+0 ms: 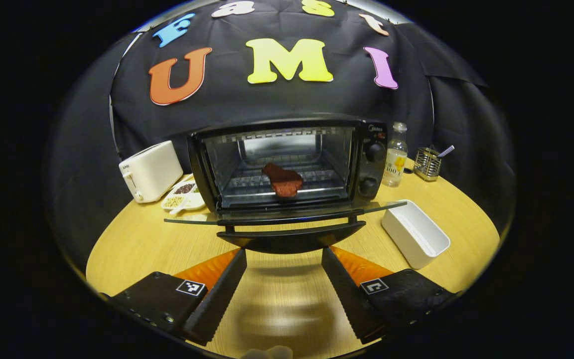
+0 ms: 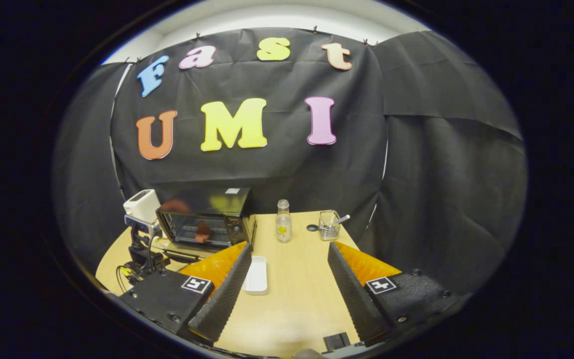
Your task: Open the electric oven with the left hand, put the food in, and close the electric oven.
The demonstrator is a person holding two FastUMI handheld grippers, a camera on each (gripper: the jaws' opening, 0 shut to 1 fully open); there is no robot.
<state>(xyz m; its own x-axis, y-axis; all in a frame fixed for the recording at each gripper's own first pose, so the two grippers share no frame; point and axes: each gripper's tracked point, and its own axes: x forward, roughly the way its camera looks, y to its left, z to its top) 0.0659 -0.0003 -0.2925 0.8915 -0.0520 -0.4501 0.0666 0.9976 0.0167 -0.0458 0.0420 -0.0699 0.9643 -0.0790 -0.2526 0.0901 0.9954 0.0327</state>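
Left gripper view: I find the desk [image 1: 137, 244] carrying the electric oven [image 1: 287, 164], its glass door [image 1: 287, 219] dropped flat towards me. Opening is done. The food [image 1: 282, 180], a reddish-brown piece, lies on the rack inside, so loading is done; I judge only the closing is left. My left gripper [image 1: 284, 279] sits just short of the door handle, fingers apart, holding nothing. My right gripper [image 2: 289, 289] hangs well back over the desk, fingers apart, empty

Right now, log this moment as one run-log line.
oven door: open | steak: on rack inside | left gripper: open, facing door handle | right gripper: open, empty | step left: close door
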